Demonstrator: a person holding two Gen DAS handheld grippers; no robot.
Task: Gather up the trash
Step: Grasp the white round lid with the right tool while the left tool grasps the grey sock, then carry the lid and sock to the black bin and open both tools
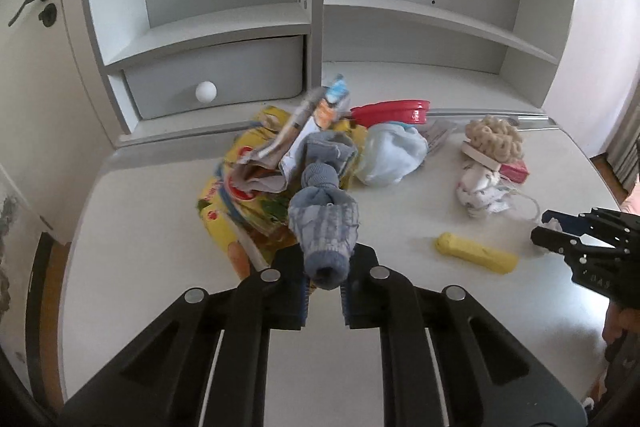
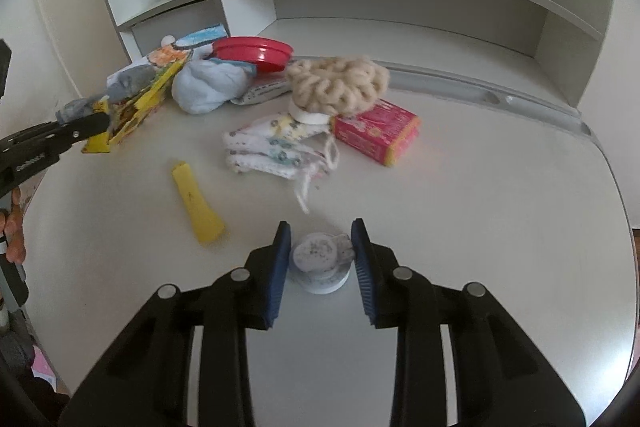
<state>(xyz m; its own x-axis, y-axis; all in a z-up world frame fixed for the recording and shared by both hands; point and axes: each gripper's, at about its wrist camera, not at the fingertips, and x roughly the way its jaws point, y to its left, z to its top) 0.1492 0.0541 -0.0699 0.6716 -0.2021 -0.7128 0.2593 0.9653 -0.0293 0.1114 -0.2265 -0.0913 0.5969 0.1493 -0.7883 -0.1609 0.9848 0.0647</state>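
Your left claw (image 1: 325,269) was closed tight on the blue-grey sock (image 1: 322,223). It held the sock by its rolled end. The rest of the sock stuck out toward 12 o'clock, over the yellow packet (image 1: 218,223) and the crumpled papers in the pile. The far end of the sock looked like it lay on that pile. So you needed to lift it straight up and slowly. If you had pulled it sideways, the papers could have slid off the surface (image 1: 160,267).

Your right claw (image 2: 321,239) was closed most of the way around the little white tub (image 2: 314,253). The tub sat near the front edge of the surface, with a crumpled bit on top at about 2 o'clock. The blue pads seemed to touch both sides of the tub, but the view was too close for me to be sure the hold was firm. A gentle squeeze was enough, because a thin tub can bend or pop out. You had to keep it flat as you raised it so nothing fell out.

The string of the patterned cloth (image 2: 276,147) lay just past the tub at 12 o'clock, so you had to watch that it did not catch. The yellow tube (image 2: 198,207) lay at 10 o'clock, well clear.

Both claws were full, so the next good move was to carry both things to the trash.
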